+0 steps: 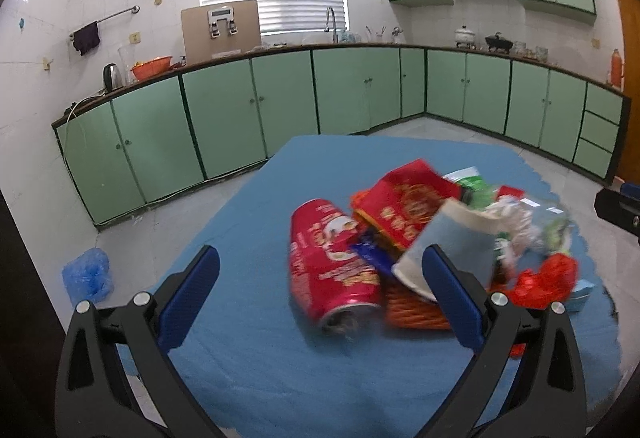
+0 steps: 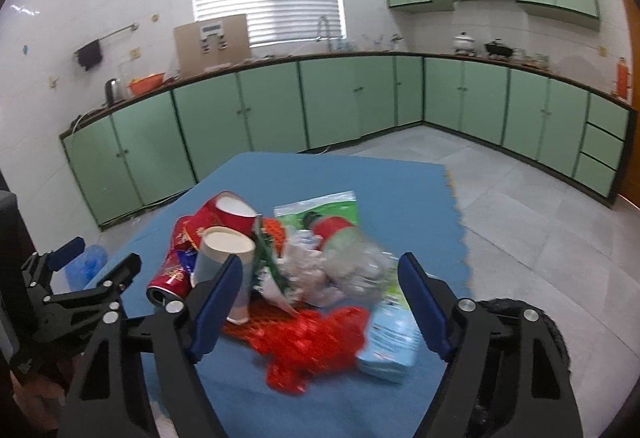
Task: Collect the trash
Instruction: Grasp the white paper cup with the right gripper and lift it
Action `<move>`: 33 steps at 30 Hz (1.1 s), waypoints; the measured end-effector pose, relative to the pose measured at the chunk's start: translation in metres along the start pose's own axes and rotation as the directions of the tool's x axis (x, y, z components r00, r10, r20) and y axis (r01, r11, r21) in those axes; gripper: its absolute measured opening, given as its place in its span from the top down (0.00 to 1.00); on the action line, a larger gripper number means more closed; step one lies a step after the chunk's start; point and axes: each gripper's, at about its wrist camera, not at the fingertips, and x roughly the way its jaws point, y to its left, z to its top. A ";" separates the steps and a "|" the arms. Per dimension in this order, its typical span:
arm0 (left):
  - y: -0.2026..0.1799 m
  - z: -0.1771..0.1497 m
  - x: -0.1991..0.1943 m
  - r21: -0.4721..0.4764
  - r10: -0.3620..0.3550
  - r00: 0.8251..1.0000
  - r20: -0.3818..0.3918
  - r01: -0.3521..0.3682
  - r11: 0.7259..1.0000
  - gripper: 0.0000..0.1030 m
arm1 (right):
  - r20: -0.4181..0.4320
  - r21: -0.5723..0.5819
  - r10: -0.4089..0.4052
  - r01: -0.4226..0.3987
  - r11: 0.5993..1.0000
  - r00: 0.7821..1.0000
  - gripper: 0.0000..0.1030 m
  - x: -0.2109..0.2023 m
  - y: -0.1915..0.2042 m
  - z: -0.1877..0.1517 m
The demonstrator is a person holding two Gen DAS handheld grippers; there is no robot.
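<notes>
I have both tools spread wide and empty, the left tool [image 1: 320, 274] framing the can [image 1: 332, 266], the right tool [image 2: 320, 286] framing the trash [image 2: 312, 278] on the bench [image 2: 384, 190].

Trash heaped on blue mat [image 1: 248, 378]: red can [image 1: 330, 262] on its side, open end toward camera; paper cup [image 2: 226, 270] upright beside it; red carton [image 1: 408, 206] tilted behind; crumpled clear plastic [image 2: 360, 270], red net bag [image 2: 316, 342], pale blue box [image 2: 390, 346] — all touching.
</notes>
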 end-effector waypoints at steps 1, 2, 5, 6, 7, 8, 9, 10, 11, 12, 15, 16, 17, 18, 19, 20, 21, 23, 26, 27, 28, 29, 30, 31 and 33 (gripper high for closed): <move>0.004 -0.001 0.005 -0.001 0.003 1.000 -0.009 -0.003 1.000 0.05 | -0.005 -0.005 0.013 -0.013 1.000 1.000 0.26 0.007 0.004 0.001; 0.007 -0.001 0.010 -0.004 0.003 1.000 -0.015 -0.003 1.000 0.05 | -0.010 -0.012 0.029 -0.029 0.999 1.000 0.27 0.014 0.008 0.002; 0.019 -0.002 0.023 -0.016 0.008 0.999 -0.038 -0.009 1.000 0.05 | -0.027 -0.044 0.063 -0.064 0.997 0.998 0.29 0.031 0.022 0.003; 0.023 -0.003 0.027 -0.020 0.014 0.999 -0.045 -0.015 1.000 0.05 | -0.039 -0.057 0.083 -0.086 0.995 0.996 0.30 0.040 0.028 0.003; 0.026 -0.003 0.030 -0.024 0.019 0.999 -0.048 -0.020 1.000 0.05 | -0.045 -0.065 0.094 -0.097 0.993 0.995 0.32 0.045 0.031 0.003; 0.030 -0.003 0.033 -0.030 0.024 0.998 -0.053 -0.026 0.999 0.05 | -0.055 -0.076 0.112 -0.116 0.990 0.992 0.32 0.053 0.036 0.004; 0.034 -0.003 0.036 -0.037 0.027 0.998 -0.057 -0.029 0.999 0.05 | -0.059 -0.081 0.126 -0.130 0.988 0.990 0.33 0.056 0.039 0.004; 0.038 -0.004 0.038 -0.044 0.030 0.998 -0.061 -0.033 0.998 0.05 | -0.065 -0.088 0.139 -0.145 0.986 0.988 0.33 0.062 0.043 0.005; 0.040 -0.004 0.039 -0.048 0.031 0.998 -0.063 -0.034 0.998 0.05 | -0.075 -0.096 0.152 -0.159 0.983 0.985 0.33 0.068 0.046 0.006; 0.043 -0.004 0.041 -0.051 0.033 0.997 -0.065 -0.036 0.998 0.05 | -0.085 -0.103 0.161 -0.170 0.980 0.983 0.33 0.074 0.048 0.006; 0.047 -0.002 0.046 -0.056 0.034 0.997 -0.074 -0.039 0.998 0.05 | -0.109 -0.115 0.172 -0.184 0.976 0.979 0.33 0.087 0.051 0.005; 0.048 -0.002 0.048 -0.060 0.033 0.997 -0.077 -0.037 0.998 0.05 | -0.112 -0.114 0.178 -0.191 0.975 0.978 0.34 0.090 0.052 0.006; 0.049 -0.003 0.050 -0.065 0.030 0.996 -0.079 -0.035 0.997 0.05 | -0.116 -0.114 0.186 -0.200 0.973 0.976 0.35 0.093 0.053 0.007; 0.050 -0.003 0.052 -0.068 0.029 0.996 -0.081 -0.034 0.997 0.05 | -0.120 -0.113 0.193 -0.206 0.972 0.974 0.36 0.095 0.052 0.006; 0.049 -0.004 0.053 -0.070 0.027 0.996 -0.082 -0.033 0.997 0.05 | -0.127 -0.112 0.202 -0.217 0.970 0.971 0.38 0.097 0.052 0.006; 0.049 -0.004 0.054 -0.071 0.027 0.996 -0.084 -0.033 0.997 0.05 | -0.133 -0.110 0.214 -0.229 0.967 0.968 0.40 0.098 0.053 0.006; 0.048 -0.005 0.055 -0.071 0.028 0.996 -0.084 -0.034 0.997 0.05 | -0.144 -0.107 0.234 -0.250 0.962 0.961 0.42 0.100 0.053 0.006; 0.048 -0.005 0.058 -0.069 0.030 0.996 -0.084 -0.036 0.997 0.05 | -0.162 -0.093 0.272 -0.289 0.953 0.949 0.46 0.101 0.053 0.006; 0.049 -0.005 0.058 -0.070 0.035 0.996 -0.084 -0.041 0.997 0.05 | -0.166 -0.083 0.286 -0.302 0.950 0.944 0.46 0.102 0.052 0.006; 0.049 -0.005 0.058 -0.073 0.035 0.996 -0.085 -0.041 0.996 0.05 | -0.166 -0.080 0.292 -0.309 0.948 0.942 0.46 0.102 0.051 0.007; 0.049 -0.005 0.058 -0.075 0.034 0.996 -0.085 -0.041 0.996 0.05 | -0.167 -0.074 0.303 -0.318 0.945 0.938 0.47 0.101 0.050 0.008; 0.049 -0.003 0.058 -0.075 0.035 0.996 -0.084 -0.041 0.996 0.05 | -0.163 -0.064 0.317 -0.331 0.942 0.934 0.47 0.099 0.049 0.009; 0.049 -0.002 0.058 -0.073 0.037 0.996 -0.083 -0.043 0.996 0.05 | -0.160 -0.059 0.328 -0.341 0.938 0.931 0.47 0.097 0.048 0.010; 0.048 -0.001 0.057 -0.071 0.039 0.996 -0.082 -0.045 0.996 0.05 | -0.160 -0.060 0.329 -0.342 0.938 0.931 0.46 0.097 0.047 0.010; 0.048 0.000 0.057 -0.074 0.040 0.996 -0.083 -0.046 0.996 0.05 | -0.168 -0.066 0.309 -0.324 0.944 0.936 0.41 0.097 0.047 0.008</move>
